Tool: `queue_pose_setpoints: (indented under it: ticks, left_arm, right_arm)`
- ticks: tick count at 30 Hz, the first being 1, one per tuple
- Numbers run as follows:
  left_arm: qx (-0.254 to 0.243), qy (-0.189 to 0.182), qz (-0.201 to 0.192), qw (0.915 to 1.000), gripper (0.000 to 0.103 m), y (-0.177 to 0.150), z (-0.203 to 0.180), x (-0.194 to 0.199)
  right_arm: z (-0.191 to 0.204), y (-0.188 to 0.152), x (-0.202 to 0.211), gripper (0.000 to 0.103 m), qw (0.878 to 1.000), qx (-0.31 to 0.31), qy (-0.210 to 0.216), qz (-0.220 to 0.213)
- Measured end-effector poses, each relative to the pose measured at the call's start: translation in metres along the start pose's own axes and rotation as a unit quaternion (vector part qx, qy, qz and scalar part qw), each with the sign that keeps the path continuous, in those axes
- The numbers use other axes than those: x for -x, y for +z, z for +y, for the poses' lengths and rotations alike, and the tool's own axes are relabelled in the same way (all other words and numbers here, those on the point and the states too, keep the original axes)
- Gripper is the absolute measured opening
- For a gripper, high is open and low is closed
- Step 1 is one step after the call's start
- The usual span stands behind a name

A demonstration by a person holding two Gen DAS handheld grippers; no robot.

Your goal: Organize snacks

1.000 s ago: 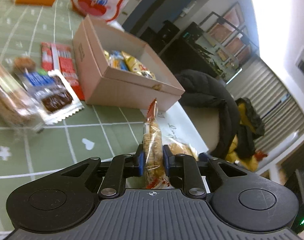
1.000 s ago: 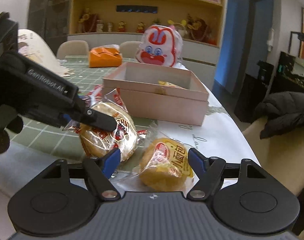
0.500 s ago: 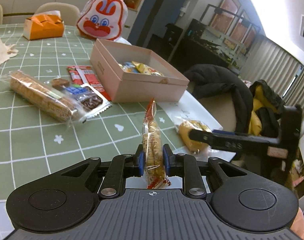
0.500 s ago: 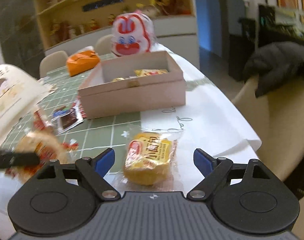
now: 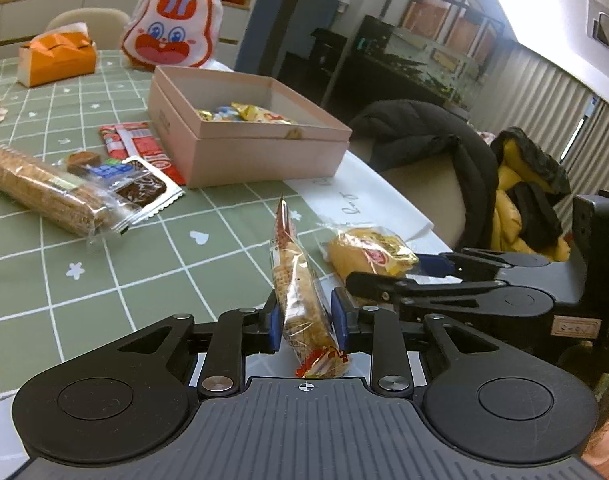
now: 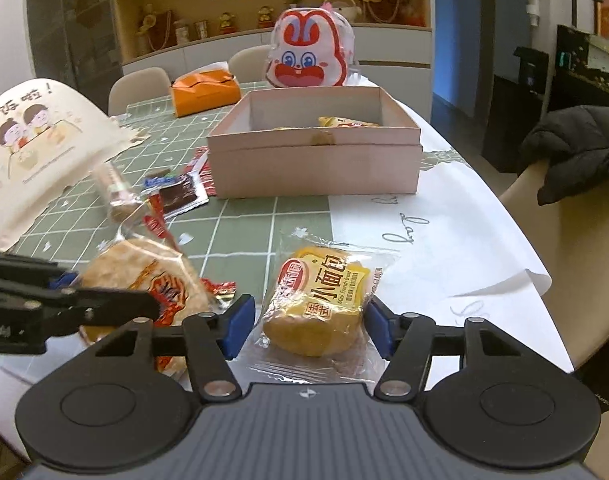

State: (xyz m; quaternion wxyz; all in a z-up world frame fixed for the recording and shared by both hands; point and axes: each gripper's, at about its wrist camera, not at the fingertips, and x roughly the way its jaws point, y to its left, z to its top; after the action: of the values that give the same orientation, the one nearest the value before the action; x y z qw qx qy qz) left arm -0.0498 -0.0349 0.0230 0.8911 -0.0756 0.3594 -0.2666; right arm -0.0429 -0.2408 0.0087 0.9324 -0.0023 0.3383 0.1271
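My left gripper [image 5: 305, 316] is shut on a wrapped rice cracker [image 5: 300, 292], held edge-on above the table; the cracker also shows in the right wrist view [image 6: 152, 280]. My right gripper [image 6: 309, 326] is open, its jaws on either side of a yellow packet of small bread [image 6: 318, 300] that lies on the table; the packet shows in the left wrist view too [image 5: 368, 252]. The pink open box [image 6: 316, 152] with a few snacks inside stands farther back.
A long biscuit pack [image 5: 44, 192], a chocolate wafer packet [image 5: 136, 184] and red snack bars [image 5: 132, 144] lie left of the box. An orange tissue box [image 5: 56, 56], a rabbit-face bag [image 6: 308, 56], a paper bag [image 6: 36, 144] and a chair with a black jacket [image 6: 576, 152] stand around.
My right gripper has come down around the yellow bread packet and its jaws have narrowed. My left gripper has stayed shut on the cracker and turned a little toward the box.
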Motion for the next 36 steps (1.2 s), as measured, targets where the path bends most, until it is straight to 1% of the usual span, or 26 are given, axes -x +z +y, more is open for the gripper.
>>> queue_pose_setpoints:
  ticks: [6,11,13,15,17,20,24,28,31,35,36]
  left_arm:
    - [-0.001,0.009,-0.002,1.0,0.03,-0.002,-0.003,0.004]
    - [0.012,0.007,0.007,0.9999,0.033,-0.004,0.0,0.001]
    - [0.023,-0.004,0.013,0.9996,0.036,-0.006,0.004,-0.003]
    - [0.045,-0.028,0.019,0.9984,0.036,-0.008,0.011,-0.006]
    - [0.062,-0.045,0.022,0.9969,0.036,-0.009,0.017,-0.007]
    - [0.074,-0.059,0.021,0.9953,0.034,-0.011,0.022,-0.009]
    - [0.094,-0.063,0.023,0.9933,0.034,-0.012,0.025,-0.009]
    - [0.093,-0.058,0.021,0.9938,0.031,-0.012,0.02,-0.007]
    - [0.096,-0.062,0.023,0.9932,0.028,-0.011,0.017,-0.007]
    - [0.092,-0.067,0.025,0.9932,0.026,-0.007,0.014,-0.009]
    - [0.092,-0.07,0.025,0.993,0.024,-0.004,0.014,-0.009]
  right_arm:
    - [0.003,-0.011,0.016,0.057,1.0,0.012,0.011,-0.003]
    - [0.007,-0.02,0.024,0.057,0.999,0.031,0.007,-0.009]
    - [0.008,-0.023,0.025,0.057,0.999,0.031,0.008,-0.012]
    - [0.009,-0.025,0.027,0.057,0.999,0.032,0.013,-0.015]
    - [0.011,-0.028,0.029,0.057,0.999,0.036,0.016,-0.019]
    - [0.013,-0.032,0.029,0.058,0.999,0.043,0.012,-0.022]
    - [0.011,-0.033,0.028,0.058,0.999,0.039,0.014,-0.022]
    - [0.01,-0.034,0.029,0.058,0.999,0.037,0.018,-0.021]
    - [0.008,-0.033,0.03,0.057,0.999,0.036,0.021,-0.022]
    - [0.003,-0.028,0.034,0.054,0.999,0.034,0.021,-0.028]
    - [0.001,-0.025,0.036,0.053,0.999,0.032,0.022,-0.031]
